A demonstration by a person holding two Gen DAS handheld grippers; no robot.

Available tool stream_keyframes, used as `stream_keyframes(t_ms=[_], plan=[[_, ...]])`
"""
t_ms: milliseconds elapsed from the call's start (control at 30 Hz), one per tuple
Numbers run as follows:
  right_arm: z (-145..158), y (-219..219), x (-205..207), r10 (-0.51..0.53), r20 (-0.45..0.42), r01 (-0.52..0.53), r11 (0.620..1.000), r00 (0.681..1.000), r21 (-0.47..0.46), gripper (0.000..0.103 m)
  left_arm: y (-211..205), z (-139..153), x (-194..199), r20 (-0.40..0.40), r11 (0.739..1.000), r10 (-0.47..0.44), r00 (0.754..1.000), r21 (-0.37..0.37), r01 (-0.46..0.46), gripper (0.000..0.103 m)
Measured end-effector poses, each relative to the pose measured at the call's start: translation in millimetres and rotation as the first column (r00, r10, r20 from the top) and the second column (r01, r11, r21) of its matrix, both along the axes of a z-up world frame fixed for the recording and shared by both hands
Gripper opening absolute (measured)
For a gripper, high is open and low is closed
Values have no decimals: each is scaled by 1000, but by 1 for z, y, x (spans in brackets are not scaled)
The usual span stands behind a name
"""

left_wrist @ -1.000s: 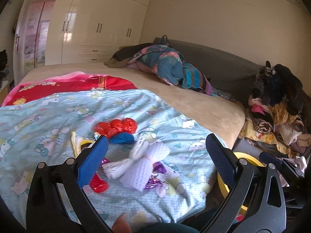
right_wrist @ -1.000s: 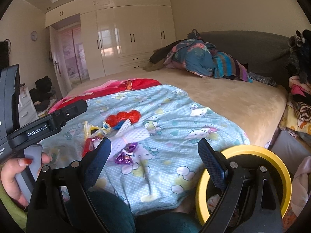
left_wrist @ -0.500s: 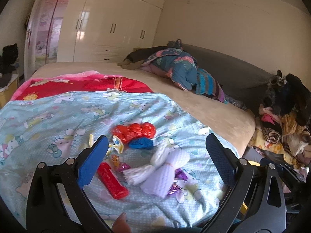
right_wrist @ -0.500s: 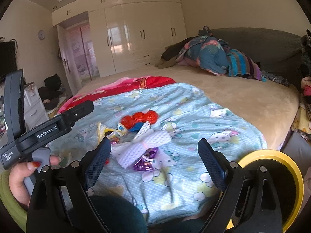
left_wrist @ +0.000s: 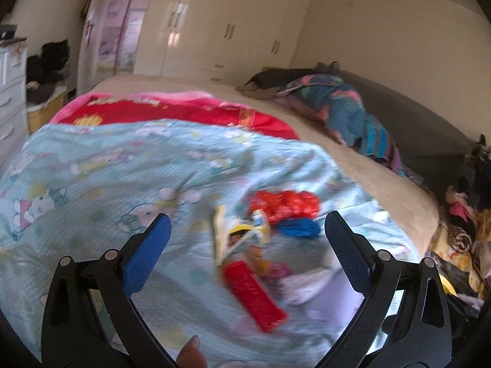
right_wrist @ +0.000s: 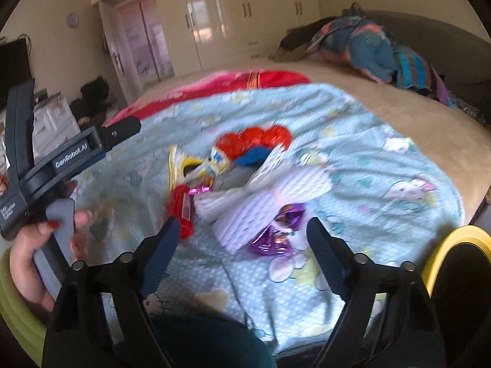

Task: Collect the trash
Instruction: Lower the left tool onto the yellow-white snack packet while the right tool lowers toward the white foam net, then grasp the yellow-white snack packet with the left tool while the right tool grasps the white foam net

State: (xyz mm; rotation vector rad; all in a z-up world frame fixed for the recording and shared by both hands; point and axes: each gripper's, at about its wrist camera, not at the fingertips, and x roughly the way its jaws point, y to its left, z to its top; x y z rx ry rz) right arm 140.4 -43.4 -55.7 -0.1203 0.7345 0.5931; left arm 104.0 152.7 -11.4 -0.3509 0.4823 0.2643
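A heap of trash lies on the light blue cartoon blanket point(left_wrist: 107, 165): a red flat wrapper point(left_wrist: 253, 294), a yellow-white wrapper point(left_wrist: 236, 233), a crinkled red wrapper point(left_wrist: 284, 202), a blue scrap point(left_wrist: 299, 230), white foam netting point(right_wrist: 264, 202) and a purple foil wrapper point(right_wrist: 276, 233). My left gripper point(left_wrist: 245, 245) is open, above the near side of the heap, touching nothing. My right gripper point(right_wrist: 241, 245) is open, just short of the foam netting and purple wrapper. The left gripper's body point(right_wrist: 70, 153) shows in the right wrist view, held by a hand.
A yellow-rimmed bin point(right_wrist: 454, 263) stands at the bed's right edge. A red blanket point(left_wrist: 184, 110) and a bundle of clothes point(left_wrist: 343, 113) lie farther back on the bed. Clothes are piled at the right point(left_wrist: 463, 230). Wardrobes point(left_wrist: 221, 30) line the far wall.
Both grippers have swung left and moved closer to the heap. The trash now sits larger and more central between the fingers. Both stay open and empty.
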Motion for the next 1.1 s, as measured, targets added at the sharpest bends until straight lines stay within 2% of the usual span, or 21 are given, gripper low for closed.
stream_keyframes(t_ms=[233, 333, 367, 433, 500, 533, 600, 700, 800, 1033, 1100], plan=[[-19, 38, 14, 109, -43, -115, 975, 993, -192, 70, 27, -27, 14, -65, 999, 12, 998, -33, -14, 92], [-25, 46, 18, 128, -30, -131, 955, 991, -265, 67, 32, -35, 22, -82, 999, 13, 997, -34, -16, 91], [-27, 48, 18, 135, -21, -135, 948, 991, -289, 64, 34, -37, 25, -88, 999, 9, 996, -37, -12, 89], [-33, 54, 20, 153, -18, -149, 929, 988, -338, 59, 35, -40, 31, -99, 999, 1, 995, -35, -5, 78], [-38, 56, 25, 159, -34, -161, 922, 987, -352, 48, 36, -44, 39, -112, 999, -15, 994, -41, 10, 71], [-40, 56, 25, 161, -35, -163, 920, 986, -355, 47, 37, -46, 43, -112, 998, -29, 993, -54, 23, 66], [-41, 55, 27, 174, -32, -174, 919, 984, -355, 36, 38, -50, 50, -120, 996, -48, 992, -74, 40, 62], [-38, 53, 22, 197, -3, -186, 920, 980, -344, 29, 41, -57, 60, -144, 993, -63, 988, -107, 48, 47], [-32, 48, 15, 213, 26, -195, 934, 977, -300, 21, 45, -65, 68, -162, 987, -78, 984, -152, 53, 44], [-10, 20, 4, 183, 60, -176, 979, 981, -102, 20, 44, -85, 81, -206, 977, -100, 973, -206, 57, 43], [-6, 15, 0, 176, 59, -172, 983, 983, -70, 20, 44, -87, 83, -208, 976, -101, 973, -212, 56, 39]])
